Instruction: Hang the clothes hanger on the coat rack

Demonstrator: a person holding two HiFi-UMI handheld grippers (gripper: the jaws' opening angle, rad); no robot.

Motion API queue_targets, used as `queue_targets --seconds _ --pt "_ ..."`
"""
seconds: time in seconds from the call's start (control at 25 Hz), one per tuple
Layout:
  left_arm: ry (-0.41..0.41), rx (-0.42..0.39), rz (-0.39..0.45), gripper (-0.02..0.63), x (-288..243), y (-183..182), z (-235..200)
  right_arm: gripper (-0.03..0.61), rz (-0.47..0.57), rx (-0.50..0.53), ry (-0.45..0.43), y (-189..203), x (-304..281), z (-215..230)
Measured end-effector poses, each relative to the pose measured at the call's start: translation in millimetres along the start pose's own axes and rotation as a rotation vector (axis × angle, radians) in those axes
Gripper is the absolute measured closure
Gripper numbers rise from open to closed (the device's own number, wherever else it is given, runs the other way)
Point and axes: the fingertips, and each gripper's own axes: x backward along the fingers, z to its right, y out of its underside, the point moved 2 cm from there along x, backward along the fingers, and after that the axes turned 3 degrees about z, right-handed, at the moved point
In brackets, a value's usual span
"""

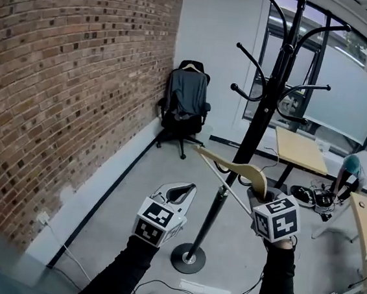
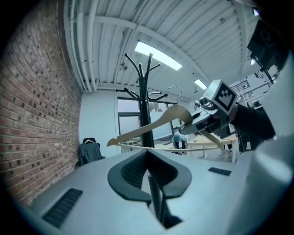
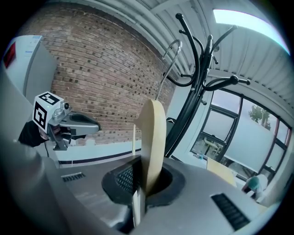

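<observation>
A bare grey floor [image 1: 132, 196] runs between a brick wall [image 1: 58, 97] on the left and tall windows [image 1: 345, 95] on the right. Both hands reach forward at about the same height, one on either side of the black coat rack [image 1: 258, 128]. The right tongs [image 1: 261, 198] pinch the wooden clothes hanger [image 1: 234, 165] at its peak. The hanger lies across the front of the rack's pole, below the curved hooks, and its metal hook [image 3: 169, 62] rises towards them. The left tongs [image 1: 189, 189] are pressed together with nothing between them, just left of the pole. Beyond stand an office chair [image 1: 185, 104] draped with a dark garment, a wood-topped counter [image 1: 300, 151] and a crouching person [image 1: 354, 169].
</observation>
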Motion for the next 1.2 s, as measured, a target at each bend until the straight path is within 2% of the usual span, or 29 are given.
queue_targets --seconds 0.16,0.4,0.72,0.96,1.2 --pt "0.029 -0.004 -0.005 0.606 -19 4 -28 0.571 -0.002 -0.006 0.017 -19 -27 8" --pt "0.078 0.029 0.034 0.606 -35 11 -57 0.571 -0.011 -0.023 0.066 -42 -57 28" --pt "0.136 0.038 0.010 0.606 -51 21 -80 0.571 -0.004 -0.010 0.119 -88 -83 62" --pt "0.178 0.078 0.017 0.606 -58 27 -87 0.571 -0.032 -0.074 0.103 -100 -109 76" --pt "0.201 0.099 0.022 0.606 -63 32 -82 0.571 -0.038 -0.188 0.007 -99 -125 70"
